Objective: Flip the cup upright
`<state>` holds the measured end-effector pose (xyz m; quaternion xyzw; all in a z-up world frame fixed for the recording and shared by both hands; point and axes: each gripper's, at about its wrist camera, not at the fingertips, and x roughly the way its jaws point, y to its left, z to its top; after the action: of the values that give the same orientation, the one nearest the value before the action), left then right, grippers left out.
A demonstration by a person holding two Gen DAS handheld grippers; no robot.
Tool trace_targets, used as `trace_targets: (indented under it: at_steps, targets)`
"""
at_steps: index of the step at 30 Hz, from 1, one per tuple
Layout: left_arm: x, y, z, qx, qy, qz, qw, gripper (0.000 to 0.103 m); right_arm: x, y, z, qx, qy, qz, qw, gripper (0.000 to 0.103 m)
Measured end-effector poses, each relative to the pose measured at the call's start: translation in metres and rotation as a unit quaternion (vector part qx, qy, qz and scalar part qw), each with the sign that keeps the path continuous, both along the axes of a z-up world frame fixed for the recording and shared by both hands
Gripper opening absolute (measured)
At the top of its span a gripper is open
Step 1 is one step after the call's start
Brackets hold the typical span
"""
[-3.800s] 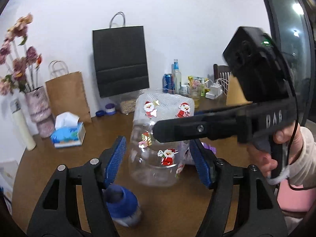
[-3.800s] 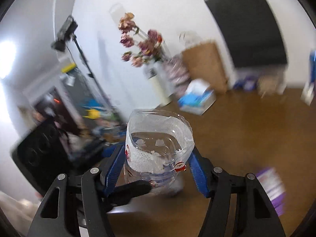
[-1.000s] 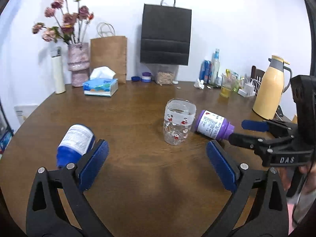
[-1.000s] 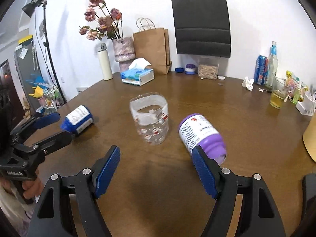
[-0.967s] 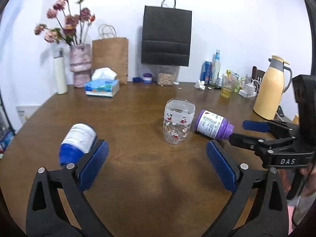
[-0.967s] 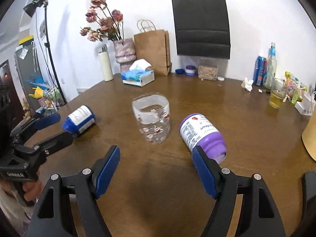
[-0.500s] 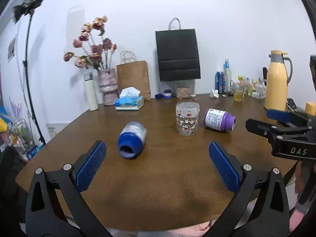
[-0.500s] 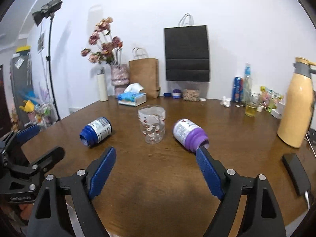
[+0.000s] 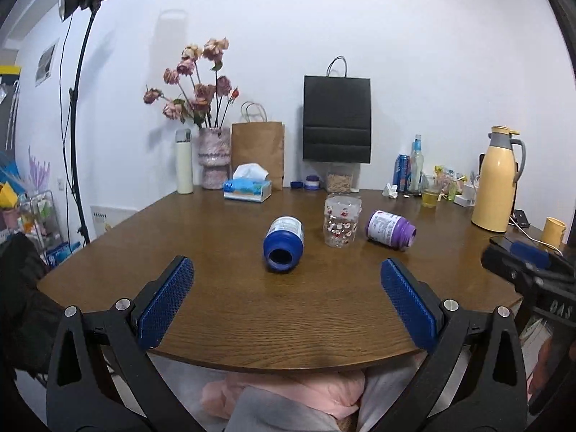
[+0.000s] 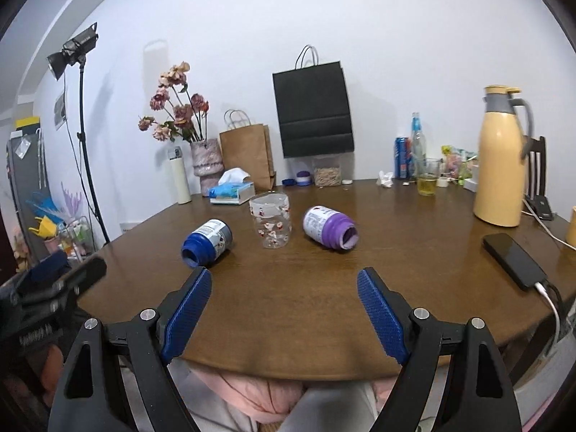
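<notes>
A clear plastic cup with Santa prints (image 9: 341,221) (image 10: 271,221) stands upright near the middle of the round wooden table (image 9: 252,309) (image 10: 288,309). A blue cup (image 9: 283,238) (image 10: 208,242) lies on its side to its left, mouth toward me. A purple cup (image 9: 390,229) (image 10: 329,227) lies on its side to its right. My left gripper (image 9: 287,294) is open and empty, back over the table's near edge. My right gripper (image 10: 284,305) is open and empty, also at the near edge.
At the back stand a black paper bag (image 9: 337,118), a brown paper bag (image 9: 257,154), a flower vase (image 9: 215,157), a tissue box (image 9: 247,188) and bottles. A yellow thermos (image 10: 501,158) and a black phone (image 10: 514,260) are at the right. A light stand (image 9: 77,108) is at the left.
Both grippers have pulled back from the cups to the table's near edge and stayed open. The clear cup, earlier held in the right gripper, stands on the table.
</notes>
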<state>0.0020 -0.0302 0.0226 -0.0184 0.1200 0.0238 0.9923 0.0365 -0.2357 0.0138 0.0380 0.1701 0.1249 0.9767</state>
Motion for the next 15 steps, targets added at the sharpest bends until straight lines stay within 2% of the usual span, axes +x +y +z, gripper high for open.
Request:
trace_targets:
  at_steps: [7, 15]
  targets:
    - [0.000, -0.009, 0.004, 0.005, 0.010, -0.007, 0.9999, 0.103, -0.004, -0.006, -0.002, 0.002, 0.006, 0.008, 1.000, 0.087]
    - [-0.005, -0.011, 0.006, 0.009, 0.002, -0.005, 0.9999, 0.103, -0.007, -0.001, -0.003, -0.006, 0.004, 0.013, 1.000, 0.087]
